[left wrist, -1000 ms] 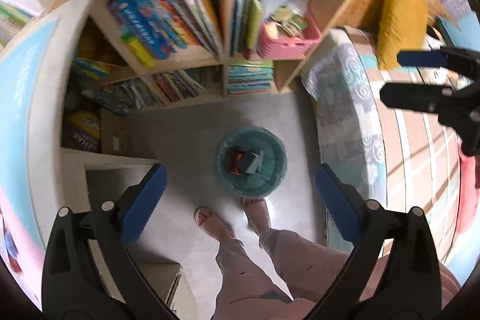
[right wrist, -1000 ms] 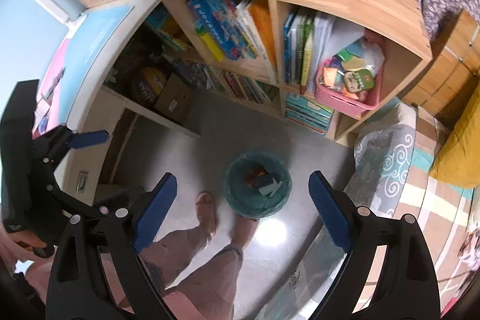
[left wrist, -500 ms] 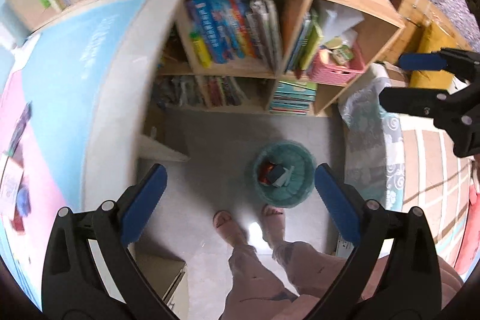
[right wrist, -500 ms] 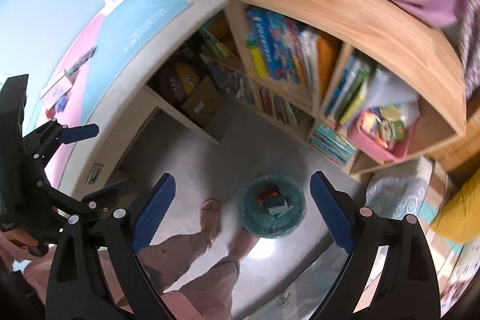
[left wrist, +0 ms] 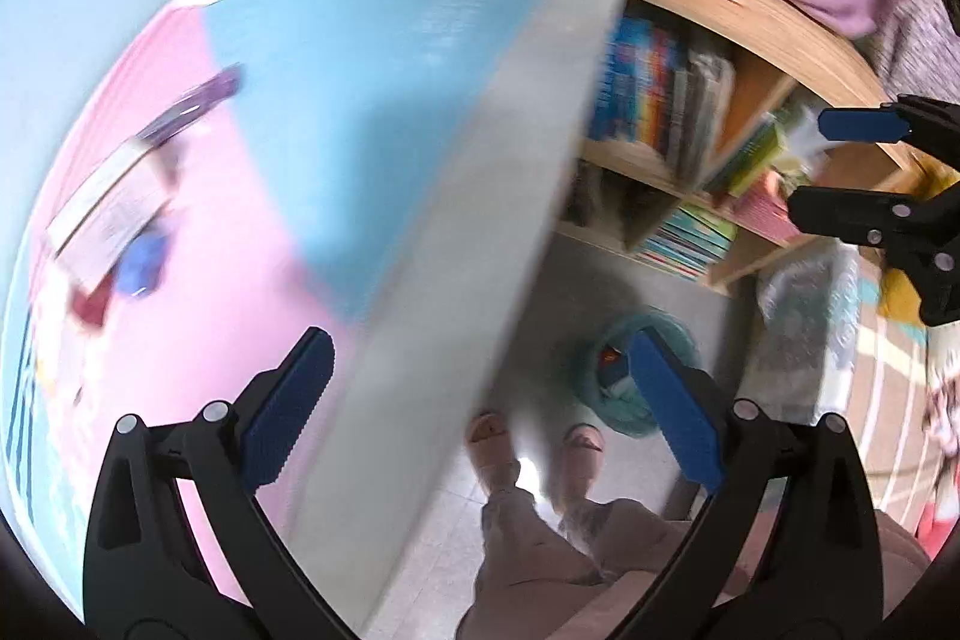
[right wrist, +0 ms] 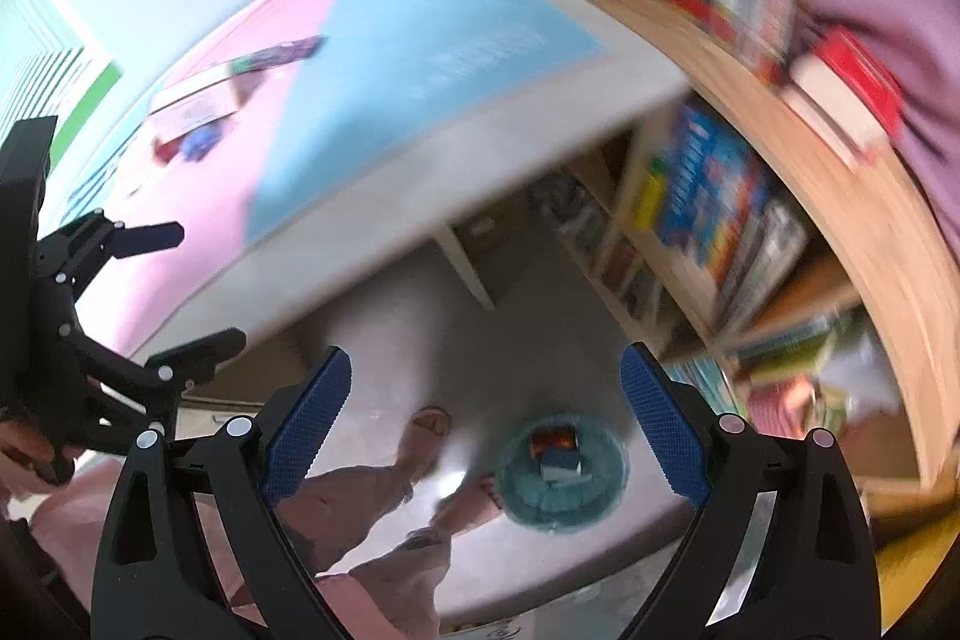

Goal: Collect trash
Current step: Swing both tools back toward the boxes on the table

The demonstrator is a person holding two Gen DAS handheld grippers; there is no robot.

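Observation:
A teal waste basket (right wrist: 563,478) stands on the grey floor with a red and a blue piece of trash in it; it also shows in the left wrist view (left wrist: 624,388), partly behind a finger. On the pink and blue desk top (left wrist: 336,112) lie a white box (left wrist: 108,214), a purple wrapper (left wrist: 192,106) and a small blue object (left wrist: 143,263). These also show in the right wrist view: the box (right wrist: 192,106), the wrapper (right wrist: 282,53). My left gripper (left wrist: 480,412) is open and empty above the desk edge. My right gripper (right wrist: 483,430) is open and empty above the floor.
A wooden bookshelf (right wrist: 780,172) full of books stands at the right, with a red book (right wrist: 852,88) on top. The person's feet (right wrist: 429,436) are beside the basket. A bed with a patterned cover (left wrist: 804,316) lies at the right. Both views are motion-blurred.
Both grippers have swung left and up, from over the basket toward the desk top. The desk and its items have come into view. Both stay open and empty.

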